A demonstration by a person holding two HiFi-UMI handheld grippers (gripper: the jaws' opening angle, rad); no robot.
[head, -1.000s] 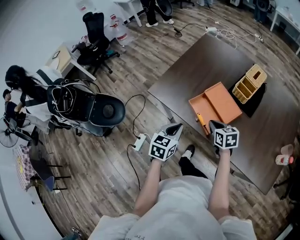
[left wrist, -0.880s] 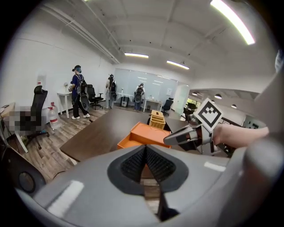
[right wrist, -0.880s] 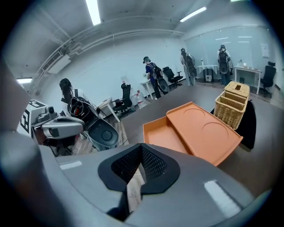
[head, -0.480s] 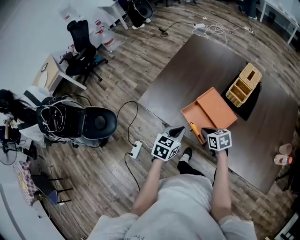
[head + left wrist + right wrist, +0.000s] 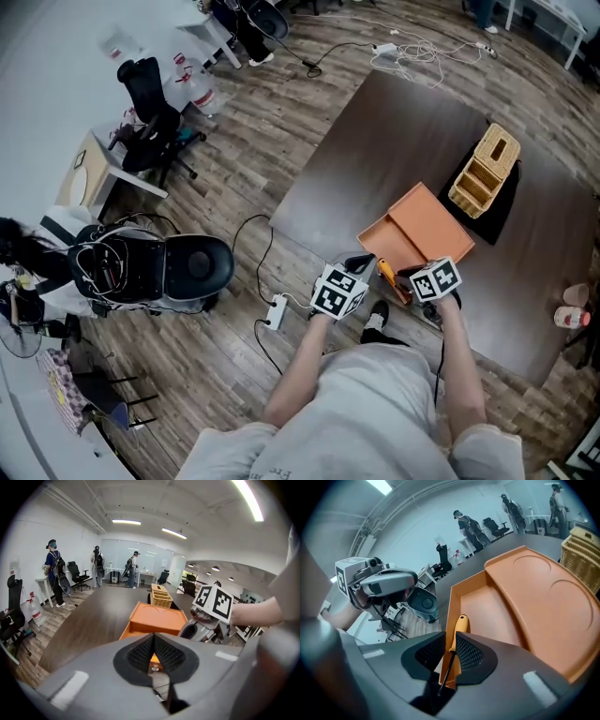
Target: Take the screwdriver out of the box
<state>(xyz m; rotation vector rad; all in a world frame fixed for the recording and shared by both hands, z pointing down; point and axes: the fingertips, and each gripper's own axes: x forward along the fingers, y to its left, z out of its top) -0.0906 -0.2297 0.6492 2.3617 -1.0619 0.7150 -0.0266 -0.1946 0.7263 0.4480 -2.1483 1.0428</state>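
An orange box (image 5: 394, 239) lies open on the dark table (image 5: 394, 131), its lid (image 5: 433, 217) resting across the far half. A screwdriver (image 5: 385, 273) with a yellow handle lies along the box's near left wall. In the right gripper view the screwdriver (image 5: 458, 626) runs between the jaws of my right gripper (image 5: 450, 641), handle pointing away. Those jaws are opening and the pads stand slightly off it. My left gripper (image 5: 153, 637) is shut and empty, just left of the box's near corner, with the box (image 5: 157, 618) ahead of it.
A wicker basket (image 5: 483, 173) stands on a black cloth beyond the box. A cup (image 5: 570, 314) sits at the table's right edge. The table's near edge runs under both grippers. On the floor are a power strip (image 5: 275, 312) and an office chair (image 5: 178, 267). People stand far off.
Both grippers have dropped and moved in toward the box's near end. The right gripper came down over the screwdriver. The left one closed in on the box's corner.
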